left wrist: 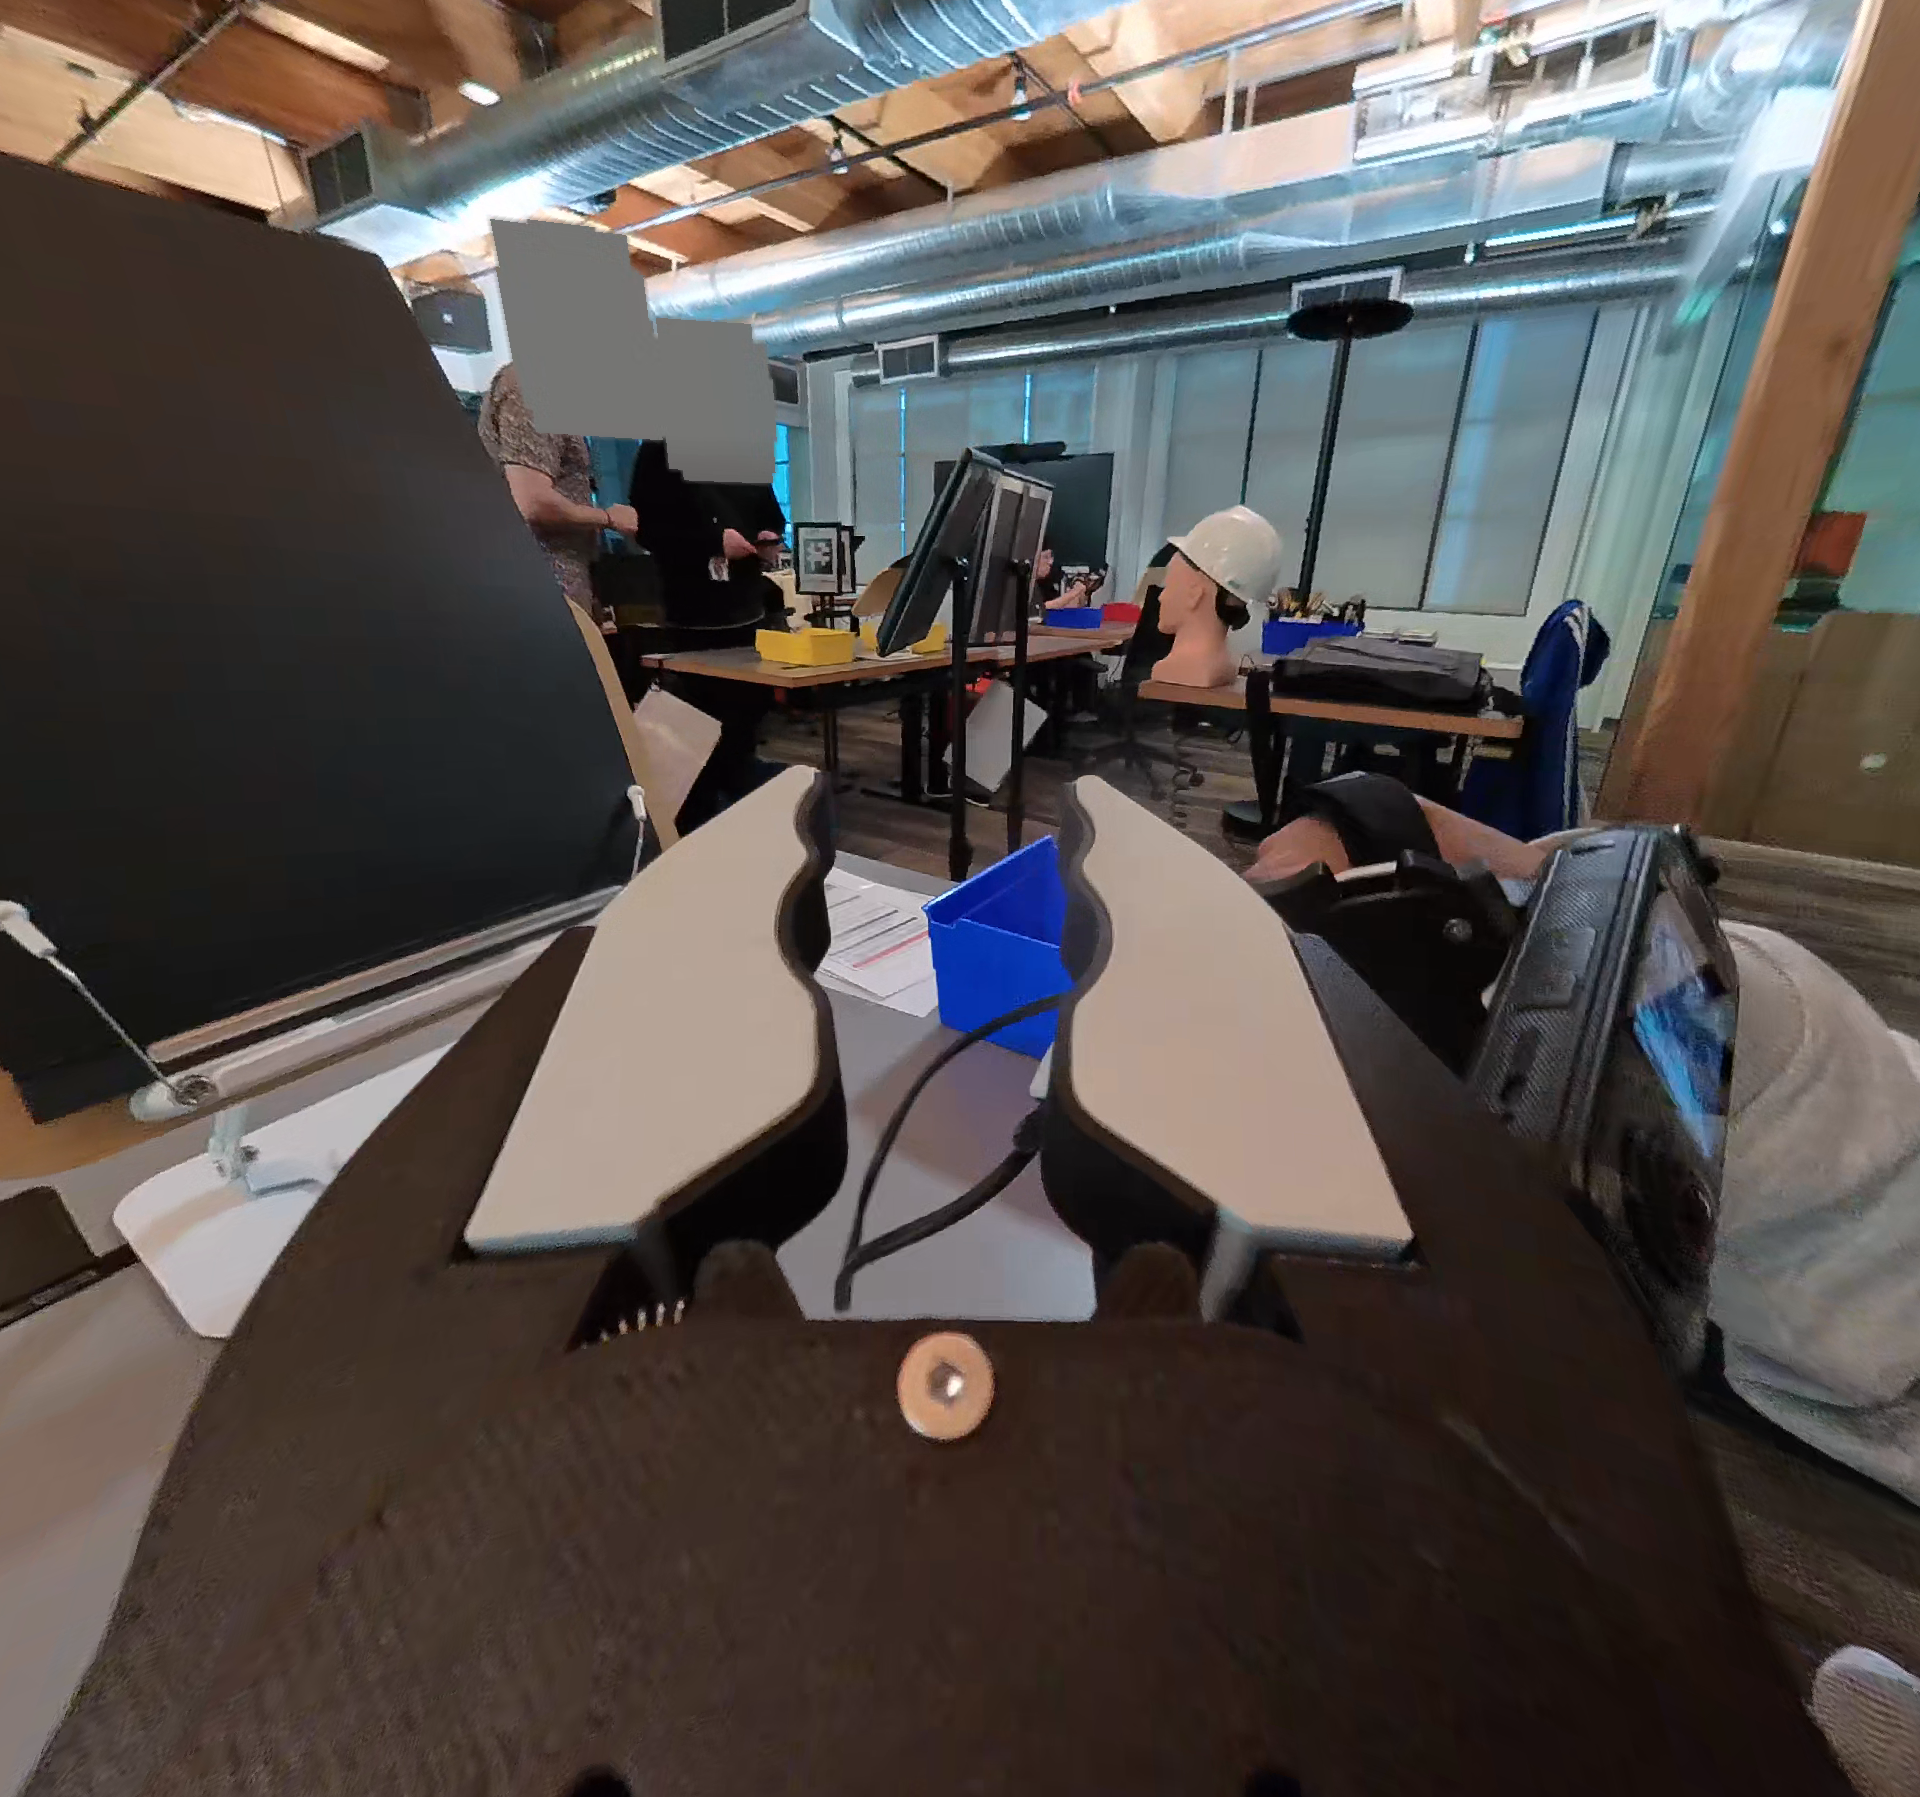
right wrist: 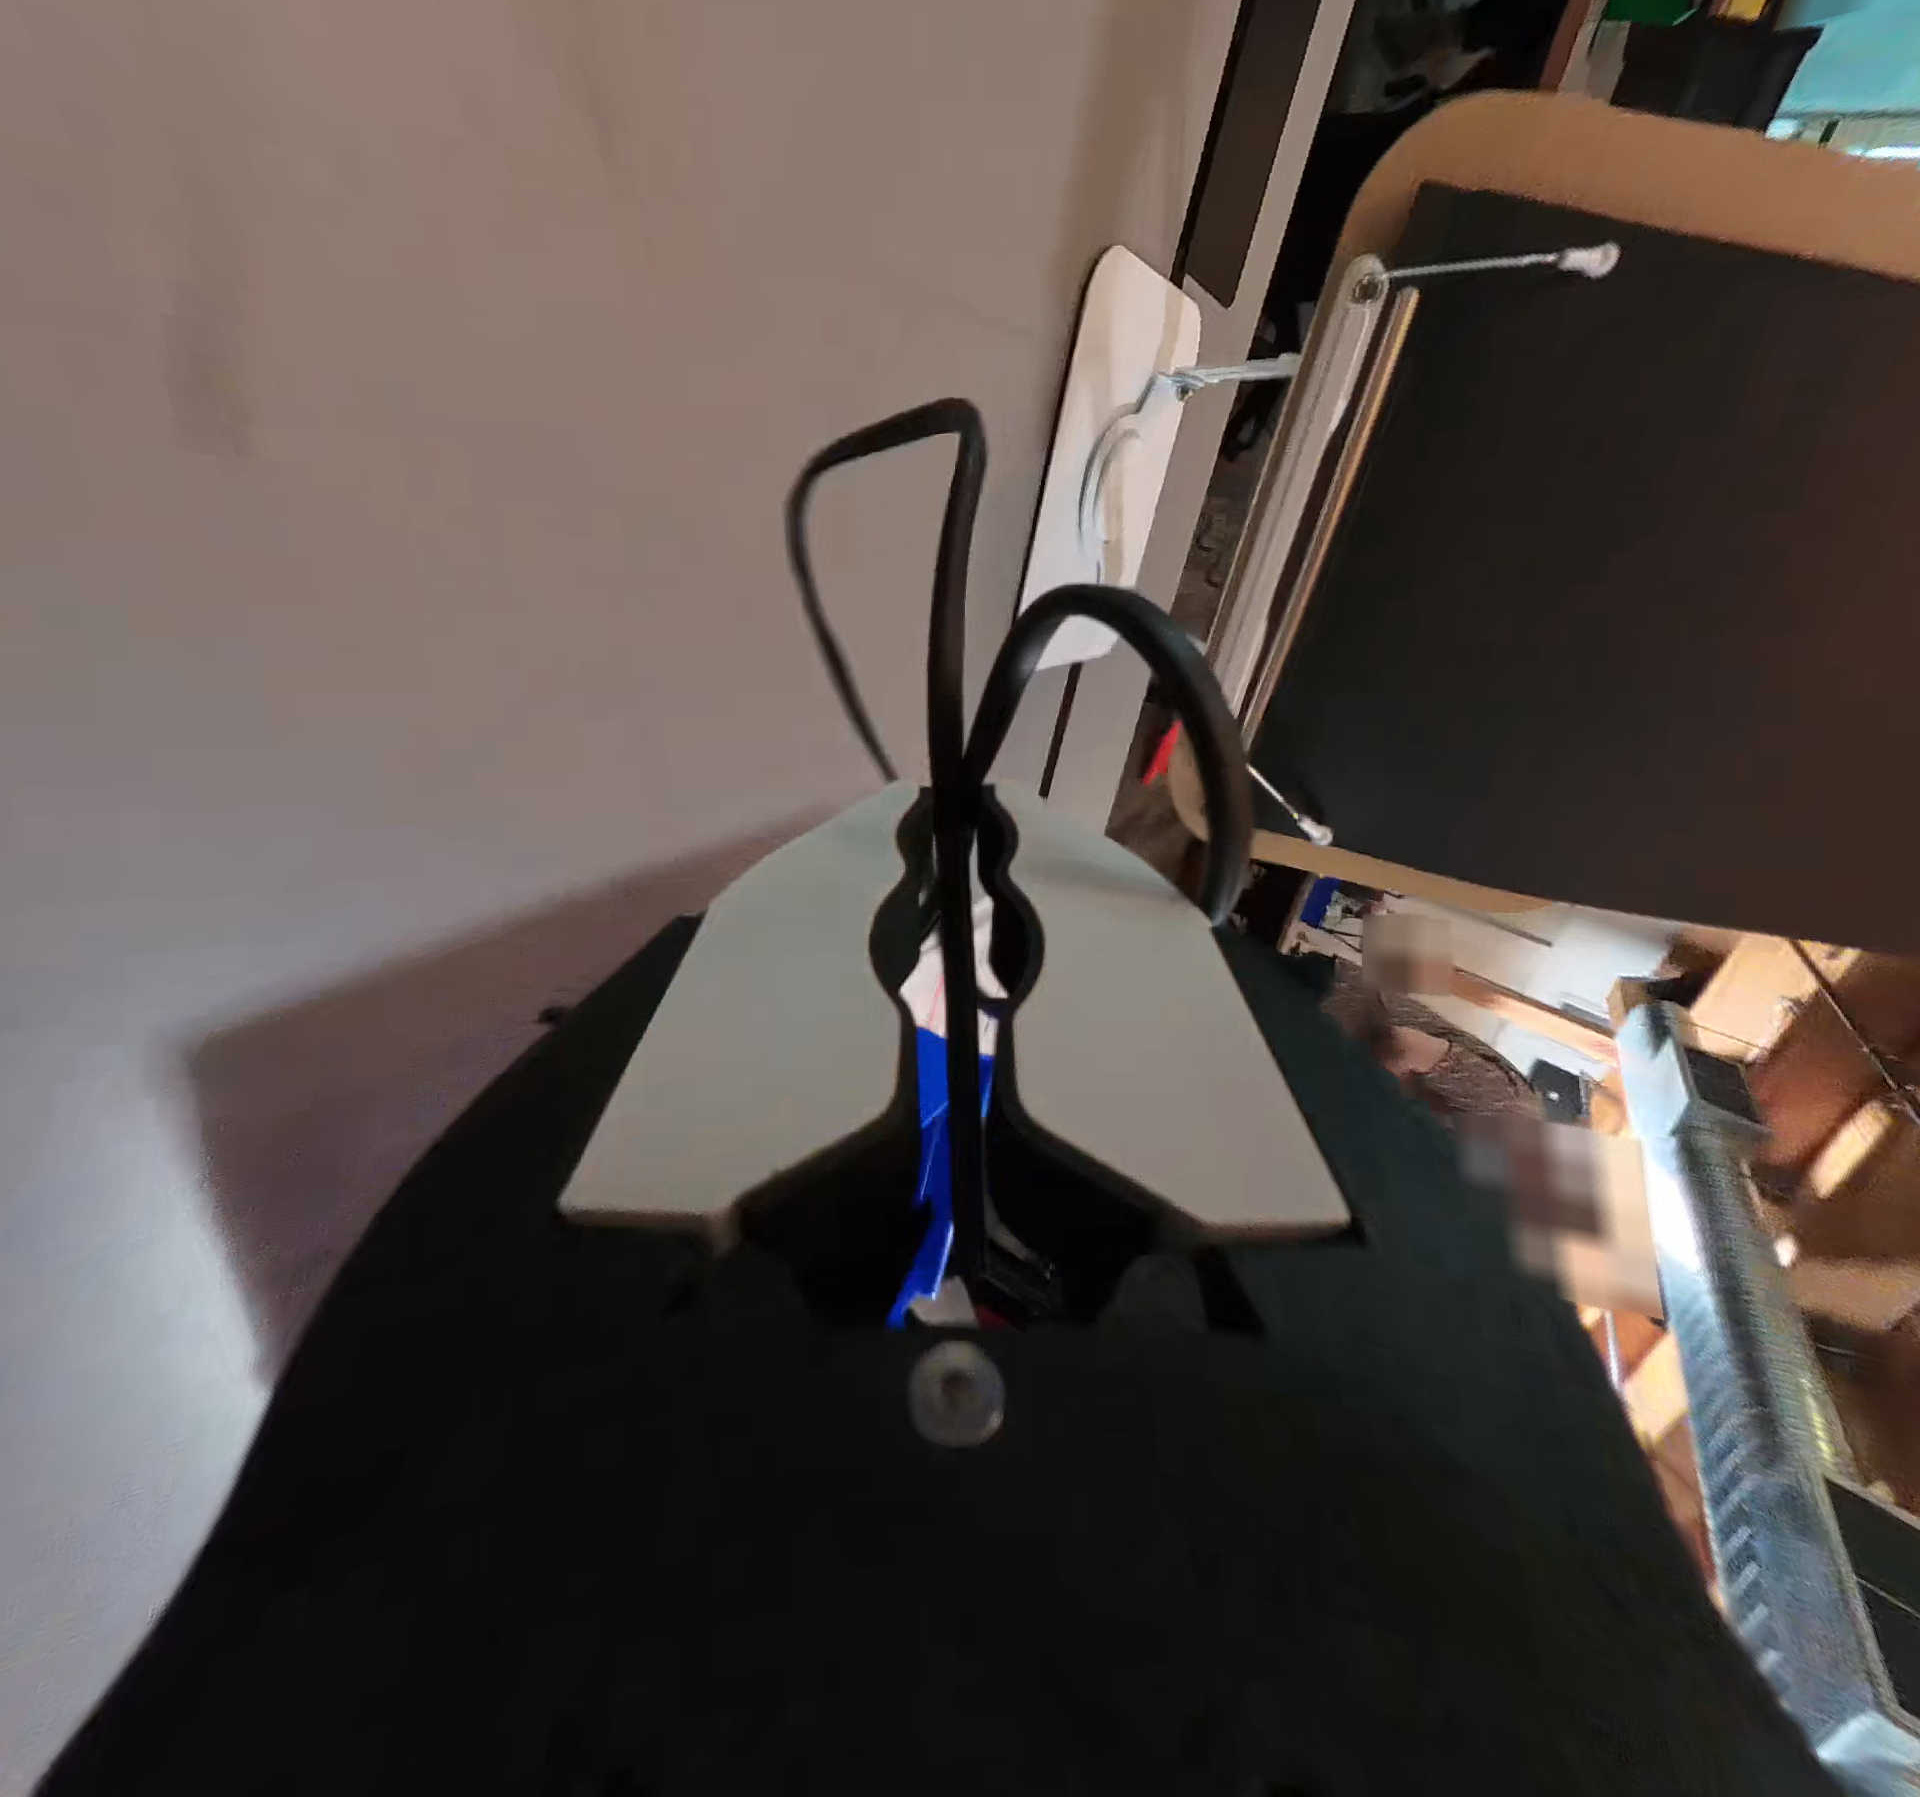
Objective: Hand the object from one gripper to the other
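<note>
A thin black cable (right wrist: pixel 1086 596) is pinched between the shut fingers of my right gripper (right wrist: pixel 956 793). Two of its loops stick out past the fingertips over the pale table. My left gripper (left wrist: pixel 945 791) is open and empty, its grey-faced fingers wide apart. In the left wrist view the cable (left wrist: pixel 883 1129) hangs in the gap between those fingers without touching them. The right gripper's body and camera (left wrist: pixel 1600 1051) show close at the right, and its fingertips are hidden behind my left gripper's right finger.
A blue bin (left wrist: pixel 997 958) and a printed sheet (left wrist: pixel 873 926) lie on the table ahead. A black board on a white stand (left wrist: pixel 260 604) leans at the left. A sleeve (left wrist: pixel 1808 1228) is at the right. People and desks stand far back. My hands' fingertips stand some 15 centimeters from each other.
</note>
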`<state>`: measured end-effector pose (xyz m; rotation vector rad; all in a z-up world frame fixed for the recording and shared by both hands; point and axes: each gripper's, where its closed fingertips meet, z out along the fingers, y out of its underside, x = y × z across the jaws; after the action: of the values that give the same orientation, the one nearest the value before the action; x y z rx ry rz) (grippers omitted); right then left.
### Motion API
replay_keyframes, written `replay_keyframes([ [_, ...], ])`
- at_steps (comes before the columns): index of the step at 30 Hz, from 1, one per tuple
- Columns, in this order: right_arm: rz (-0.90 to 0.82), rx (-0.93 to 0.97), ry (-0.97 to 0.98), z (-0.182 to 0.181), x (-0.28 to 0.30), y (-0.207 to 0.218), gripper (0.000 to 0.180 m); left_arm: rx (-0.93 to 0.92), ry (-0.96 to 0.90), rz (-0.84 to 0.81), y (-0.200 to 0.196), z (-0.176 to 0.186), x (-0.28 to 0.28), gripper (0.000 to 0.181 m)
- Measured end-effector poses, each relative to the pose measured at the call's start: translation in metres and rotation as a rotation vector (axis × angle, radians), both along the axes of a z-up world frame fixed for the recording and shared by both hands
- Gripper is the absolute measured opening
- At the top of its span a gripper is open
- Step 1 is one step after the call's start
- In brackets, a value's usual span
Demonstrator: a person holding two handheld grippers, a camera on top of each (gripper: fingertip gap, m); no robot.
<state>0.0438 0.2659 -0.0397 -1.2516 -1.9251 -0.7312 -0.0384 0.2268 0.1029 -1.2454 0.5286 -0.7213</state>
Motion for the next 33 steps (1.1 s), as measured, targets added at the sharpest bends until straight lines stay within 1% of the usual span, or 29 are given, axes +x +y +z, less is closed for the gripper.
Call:
replay_keyframes([
  [1,0.012,-0.003,0.01,0.001,-0.003,-0.002,0.008,-0.017,-0.01,-0.011,0.001,-0.002,0.001,0.04],
  [3,0.042,0.023,0.039,0.009,-0.008,-0.004,0.008,-0.061,-0.044,-0.039,0.004,-0.006,0.001,0.04],
  [7,0.148,0.234,0.031,0.04,-0.009,-0.005,0.008,-0.14,-0.107,-0.107,0.009,-0.013,0.001,0.038],
  [9,0.225,0.309,0.017,0.05,-0.013,-0.011,0.009,-0.162,-0.125,-0.146,0.009,-0.015,0.003,0.037],
  [11,0.276,0.375,-0.003,0.055,-0.017,-0.015,0.008,-0.198,-0.113,-0.193,0.008,-0.02,0.009,0.035],
  [16,0.343,0.487,-0.086,0.059,-0.018,-0.01,0.008,-0.309,-0.075,-0.289,0.006,-0.035,0.024,0.037],
  [18,0.341,0.494,-0.103,0.057,-0.015,-0.005,0.008,-0.352,-0.049,-0.346,0.001,-0.042,0.033,0.047],
  [20,0.33,0.436,-0.085,0.051,-0.014,-0.005,0.008,-0.398,0.046,-0.385,-0.003,-0.058,0.046,0.059],
  [22,0.328,0.378,-0.065,0.045,-0.016,-0.008,0.008,-0.361,0.158,-0.314,0.0,-0.072,0.055,0.063],
  [24,0.331,0.359,-0.068,0.043,-0.019,-0.013,0.008,-0.299,0.272,-0.226,0.003,-0.084,0.061,0.067],
  [26,0.318,0.369,-0.081,0.044,-0.019,-0.012,0.008,-0.219,0.314,-0.133,0.008,-0.083,0.06,0.066],
  [27,0.314,0.372,-0.084,0.045,-0.018,-0.011,0.009,-0.198,0.313,-0.098,0.01,-0.08,0.058,0.066],
  [28,0.321,0.357,-0.077,0.044,-0.018,-0.012,0.008,-0.181,0.292,-0.069,0.012,-0.076,0.054,0.056],
  [30,0.333,0.325,-0.057,0.042,-0.018,-0.015,0.008,-0.16,0.191,-0.048,0.014,-0.062,0.044,0.047],
  [32,0.327,0.331,-0.06,0.044,-0.017,-0.014,0.008,-0.195,0.109,-0.024,0.021,-0.055,0.028,0.044],
  [33,0.321,0.335,-0.057,0.045,-0.017,-0.014,0.008,-0.225,0.098,-0.001,0.026,-0.057,0.021,0.043],
])
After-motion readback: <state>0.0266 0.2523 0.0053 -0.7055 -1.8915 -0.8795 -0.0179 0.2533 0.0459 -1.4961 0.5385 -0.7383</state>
